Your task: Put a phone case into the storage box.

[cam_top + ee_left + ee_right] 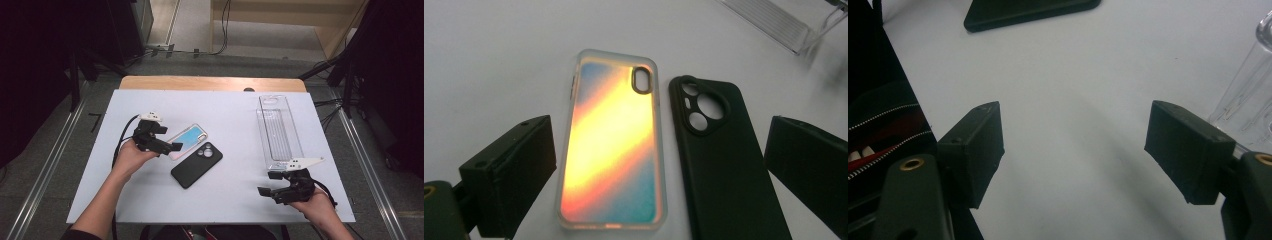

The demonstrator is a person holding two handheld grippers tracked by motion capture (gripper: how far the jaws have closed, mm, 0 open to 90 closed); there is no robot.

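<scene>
Left gripper view looks down on the iridescent phone case (614,145), lying flat on the white table (489,55) with its camera cutout at the far end. It shimmers orange, yellow and blue inside a clear rim. My left gripper (659,172) has its jaws spread wide, one on each side of the picture, and nothing is pressed between them; the case lies on the table beyond them, ungripped. Just beside the case, on its right in this view, lies the black phone case (724,165), back up, with its round camera holes at the far end. The two cases sit close together, and I cannot tell whether their edges touch.

From the high view, the iridescent phone case (188,140) sits near the middle of the table (225,210), slanted, with my left gripper (170,146) at its near-left end and my left hand (131,156) behind it. The black phone case (197,164) lies just nearer to me.

Well apart, at the right, a clear plastic tray (278,132) stretches away along the table. My right gripper (267,183) rests by its near end, in my right hand (317,207). In the right gripper view, that gripper (1075,145) stands open over bare table, holding nothing.
</scene>
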